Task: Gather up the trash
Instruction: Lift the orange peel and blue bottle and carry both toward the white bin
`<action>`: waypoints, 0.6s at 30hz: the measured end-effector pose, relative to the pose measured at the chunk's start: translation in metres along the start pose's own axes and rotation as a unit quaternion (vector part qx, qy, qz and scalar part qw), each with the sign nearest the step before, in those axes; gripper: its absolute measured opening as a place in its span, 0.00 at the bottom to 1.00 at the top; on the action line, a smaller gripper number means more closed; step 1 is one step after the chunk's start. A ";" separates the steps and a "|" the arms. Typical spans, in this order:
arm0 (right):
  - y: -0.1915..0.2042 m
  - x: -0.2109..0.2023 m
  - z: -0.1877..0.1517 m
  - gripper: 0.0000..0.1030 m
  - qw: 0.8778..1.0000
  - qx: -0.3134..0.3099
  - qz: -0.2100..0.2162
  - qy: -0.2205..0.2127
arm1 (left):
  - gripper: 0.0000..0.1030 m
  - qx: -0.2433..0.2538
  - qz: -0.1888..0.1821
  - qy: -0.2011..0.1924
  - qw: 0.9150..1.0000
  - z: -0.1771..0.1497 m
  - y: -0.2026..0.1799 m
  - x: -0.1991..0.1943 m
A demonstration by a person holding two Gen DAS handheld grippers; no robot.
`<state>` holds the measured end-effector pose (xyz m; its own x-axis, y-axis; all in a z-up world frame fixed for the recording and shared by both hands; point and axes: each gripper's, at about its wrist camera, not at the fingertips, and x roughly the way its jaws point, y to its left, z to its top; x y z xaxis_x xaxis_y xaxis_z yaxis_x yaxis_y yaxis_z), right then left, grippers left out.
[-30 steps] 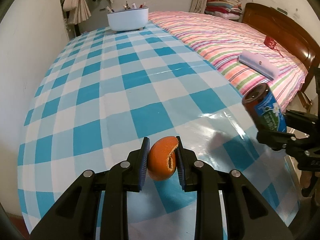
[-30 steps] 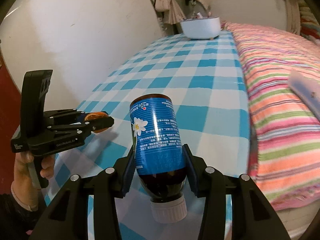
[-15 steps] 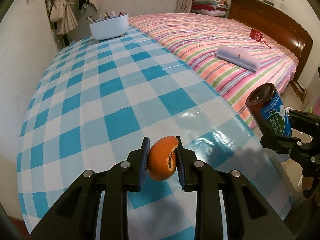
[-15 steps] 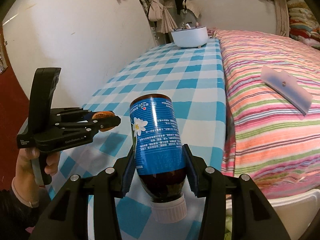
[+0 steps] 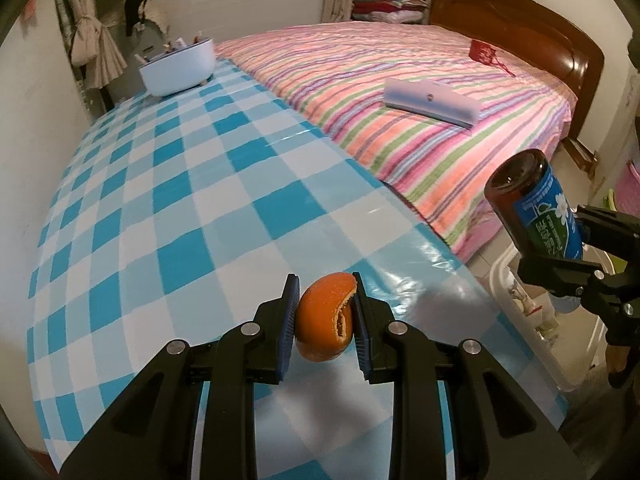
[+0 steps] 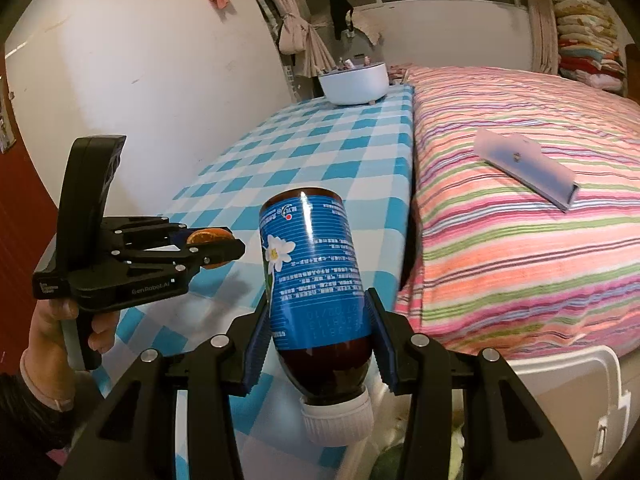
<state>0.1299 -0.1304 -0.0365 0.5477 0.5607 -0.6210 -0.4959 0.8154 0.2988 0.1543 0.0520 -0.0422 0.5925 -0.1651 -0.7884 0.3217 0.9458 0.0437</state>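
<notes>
Brown bottle [image 6: 316, 288], blue label, white cap, upside-down.

An orange peel [image 5: 326, 317] is held between the jaws of the left gripper [image 5: 325, 320] above the near end of the table [image 5: 168, 208]. To its right, past the table's edge, a bottle [image 6: 316, 292] is clamped cap-down in the right gripper [image 6: 318, 344], above a bin [image 6: 568, 384] set on the floor beside the bed [image 5: 420, 92]. A tub [image 5: 178, 66] is placed at the table's far end. A pouch [image 5: 432, 100] is laid on the bed.
</notes>
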 end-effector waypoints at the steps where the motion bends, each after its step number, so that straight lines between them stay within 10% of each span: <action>1: -0.002 -0.003 -0.001 0.42 1.000 0.002 -0.003 -0.002 | 0.24 0.003 -0.002 0.001 1.000 0.000 -0.004 0.000; 18: -0.054 -0.050 -0.036 0.42 0.995 0.067 -0.067 -0.018 | 0.24 0.063 -0.034 0.003 0.997 0.008 -0.080 0.004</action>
<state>0.1049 -0.2078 -0.0481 0.6284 0.4491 -0.6352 -0.3245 0.8934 0.3106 0.1366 -0.0267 -0.0436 0.5617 -0.2250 -0.7962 0.4517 0.8896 0.0673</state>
